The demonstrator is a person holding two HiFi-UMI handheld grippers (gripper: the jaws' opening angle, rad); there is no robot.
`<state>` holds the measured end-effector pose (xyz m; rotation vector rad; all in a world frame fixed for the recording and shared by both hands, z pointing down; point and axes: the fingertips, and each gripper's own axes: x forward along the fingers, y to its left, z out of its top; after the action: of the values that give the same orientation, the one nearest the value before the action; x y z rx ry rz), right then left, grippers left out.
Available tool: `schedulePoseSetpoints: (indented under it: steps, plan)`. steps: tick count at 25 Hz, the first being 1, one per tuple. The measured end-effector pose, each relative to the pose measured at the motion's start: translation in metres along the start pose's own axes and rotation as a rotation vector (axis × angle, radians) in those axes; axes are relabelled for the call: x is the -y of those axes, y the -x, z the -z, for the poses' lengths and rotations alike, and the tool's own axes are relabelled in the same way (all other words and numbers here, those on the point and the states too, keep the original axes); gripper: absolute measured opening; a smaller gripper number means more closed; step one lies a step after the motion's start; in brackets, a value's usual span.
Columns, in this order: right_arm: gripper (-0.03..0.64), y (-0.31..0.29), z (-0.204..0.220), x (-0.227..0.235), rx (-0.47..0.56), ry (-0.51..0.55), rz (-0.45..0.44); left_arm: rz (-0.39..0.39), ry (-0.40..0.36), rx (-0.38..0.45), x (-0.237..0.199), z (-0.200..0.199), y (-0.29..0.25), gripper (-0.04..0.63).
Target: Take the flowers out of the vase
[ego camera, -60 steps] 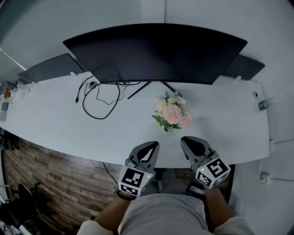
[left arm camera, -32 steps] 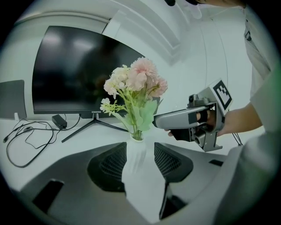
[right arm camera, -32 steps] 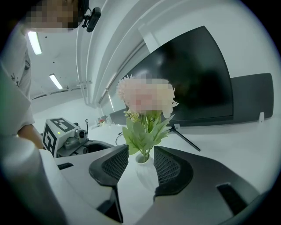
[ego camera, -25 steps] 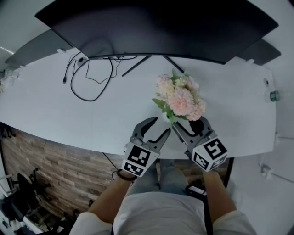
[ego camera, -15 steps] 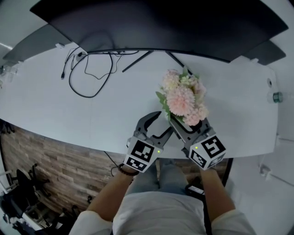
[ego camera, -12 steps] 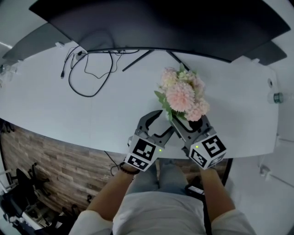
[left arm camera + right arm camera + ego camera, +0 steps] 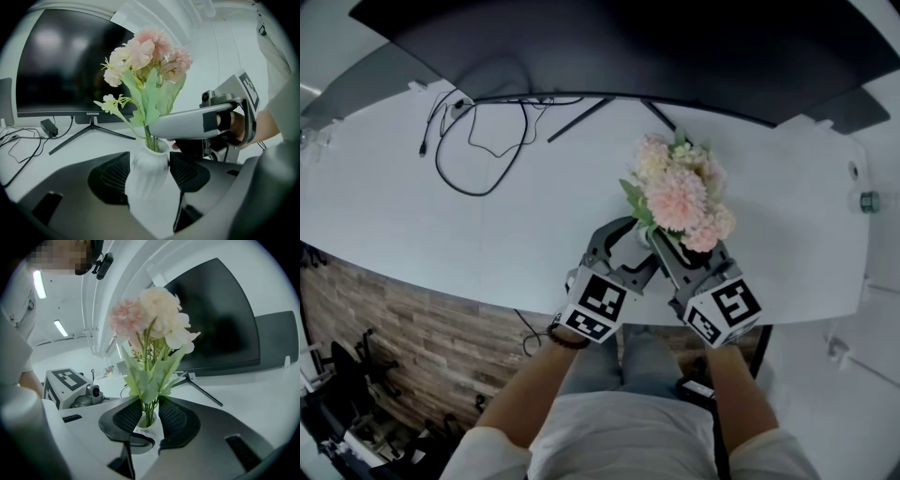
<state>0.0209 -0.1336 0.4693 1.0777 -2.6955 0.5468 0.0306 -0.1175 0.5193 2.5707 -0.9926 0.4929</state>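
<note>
Upright stems [image 7: 149,139] rise between the right tongs [image 7: 150,414] — just closing, seemingly not yet pinching; left tongs [image 7: 145,171], just opened wide, straddle the vase [image 7: 146,187].

Left tool [image 7: 146,171] gapes wide, right tool [image 7: 150,416] closing.

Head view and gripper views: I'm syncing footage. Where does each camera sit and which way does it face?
Head view: on the person's head, facing steeply down at the desk; shows forearms, left gripper and right gripper.
Left gripper view: on the left gripper, looking along its jaws, just opening, vase between them; right gripper crosses at the stems.
Right gripper view: on the right gripper, looking along its jaws, just closing around the stems of the flowers; left gripper at left.
Shared: both gripper views face the monitor.
</note>
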Motion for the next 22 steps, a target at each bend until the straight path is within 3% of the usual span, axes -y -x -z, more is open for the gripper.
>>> schedulePoseSetpoints:
  steps: [6,22]
  plan:
    - [0.097,0.000,0.000,-0.001,0.002,0.020,-0.002,0.012,-0.003,0.002,0.002,0.001,-0.004,0.255]
    - [0.074,0.005,-0.013,0.000,0.035,0.000,0.010,0.005,-0.003,0.000,0.001,0.003,-0.003,0.252]
